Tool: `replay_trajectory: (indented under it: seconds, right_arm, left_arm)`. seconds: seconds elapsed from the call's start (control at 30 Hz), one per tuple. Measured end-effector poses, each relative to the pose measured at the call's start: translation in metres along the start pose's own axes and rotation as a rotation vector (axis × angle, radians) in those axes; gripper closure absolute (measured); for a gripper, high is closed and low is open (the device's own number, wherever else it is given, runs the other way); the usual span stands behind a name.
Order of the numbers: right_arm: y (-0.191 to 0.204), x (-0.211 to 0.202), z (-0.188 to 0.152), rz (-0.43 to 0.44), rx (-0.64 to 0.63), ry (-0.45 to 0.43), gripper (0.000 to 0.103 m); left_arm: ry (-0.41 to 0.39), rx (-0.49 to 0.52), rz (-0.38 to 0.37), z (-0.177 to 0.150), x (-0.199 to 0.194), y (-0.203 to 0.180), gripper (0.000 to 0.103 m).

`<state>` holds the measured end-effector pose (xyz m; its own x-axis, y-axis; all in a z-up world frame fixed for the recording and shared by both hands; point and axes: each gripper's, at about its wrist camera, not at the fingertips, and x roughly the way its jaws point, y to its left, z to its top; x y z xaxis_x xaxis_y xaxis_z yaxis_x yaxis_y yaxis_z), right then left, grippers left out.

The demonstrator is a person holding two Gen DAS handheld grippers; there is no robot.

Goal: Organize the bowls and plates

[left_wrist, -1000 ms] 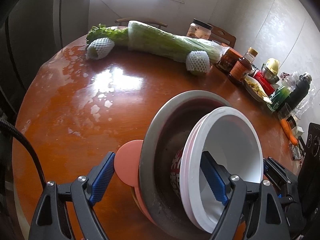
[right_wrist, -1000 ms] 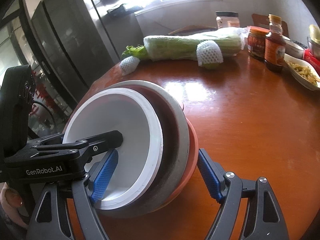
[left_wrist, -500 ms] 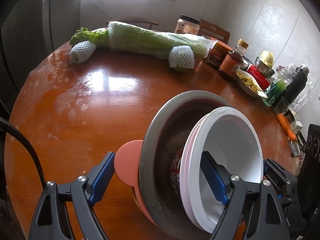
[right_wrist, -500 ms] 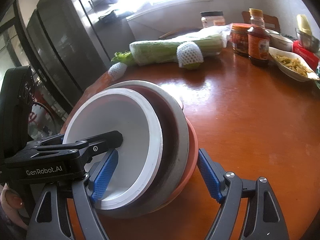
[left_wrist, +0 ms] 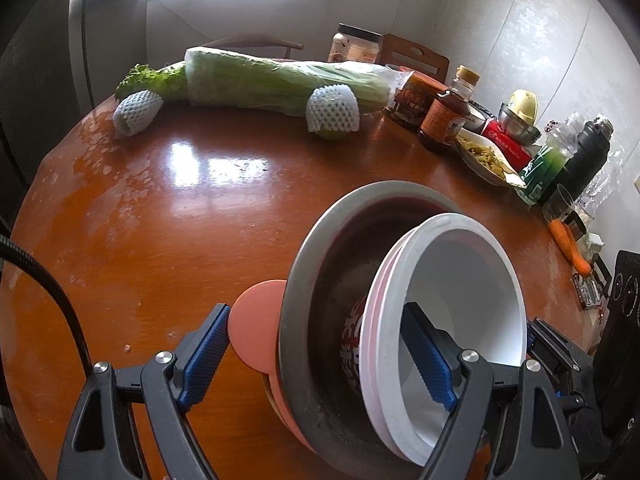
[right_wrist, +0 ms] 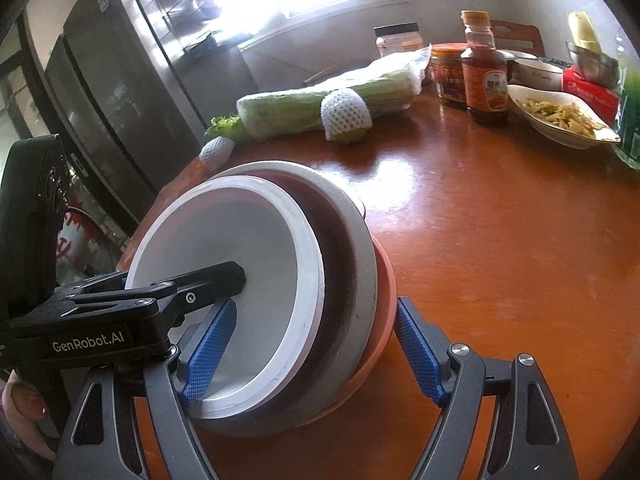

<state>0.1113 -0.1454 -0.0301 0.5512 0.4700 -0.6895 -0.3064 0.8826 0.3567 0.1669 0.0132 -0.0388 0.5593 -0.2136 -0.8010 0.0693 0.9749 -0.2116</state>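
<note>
A nested stack is held between both grippers over the brown round table (left_wrist: 168, 216). It is a white bowl (left_wrist: 464, 292) in a pink-rimmed bowl, inside a steel bowl (left_wrist: 320, 280), on a salmon plate (left_wrist: 256, 332). My left gripper (left_wrist: 316, 312) is shut on the stack, one pad under the plate and the other inside the white bowl. My right gripper (right_wrist: 316, 306) clamps the same white bowl (right_wrist: 240, 248), steel bowl (right_wrist: 352, 256) and salmon plate (right_wrist: 386, 300) from the opposite side. Its pads are placed the same way.
A bagged cabbage (left_wrist: 280, 80) and a net-wrapped fruit (left_wrist: 332, 114) lie at the table's far side. Jars, a sauce bottle (right_wrist: 484, 80), a dish of food (right_wrist: 560, 116), bottles and a carrot (left_wrist: 568, 248) line the right edge. A fridge (right_wrist: 100, 92) stands on the left.
Both grippers carried the stack sideways together; the cabbage, jars and bottles slid leftward in both views. The grip on the stack looks unchanged.
</note>
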Motion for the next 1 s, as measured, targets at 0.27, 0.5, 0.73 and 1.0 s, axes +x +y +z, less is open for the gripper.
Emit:
replay_trajectory:
  seconds: [0.27,0.5,0.73,1.0]
  right_arm:
    - [-0.009,-0.007,-0.003,-0.01,0.003,-0.007,0.021]
    - [-0.011,-0.009,-0.003,-0.032,-0.004,-0.014,0.021]
    - [-0.012,-0.009,-0.004,-0.05,-0.01,-0.012,0.021]
    - [-0.009,-0.009,-0.007,-0.061,-0.015,-0.017,0.021]
  left_arm:
    - [-0.001,0.002,-0.001,-0.001,0.003,-0.007,0.018]
    - [-0.013,0.005,0.001,-0.002,0.003,-0.008,0.018]
    - [-0.023,0.013,-0.005,-0.004,0.002,-0.009,0.018]
    - [-0.046,0.031,-0.011,-0.008,-0.001,-0.01,0.018]
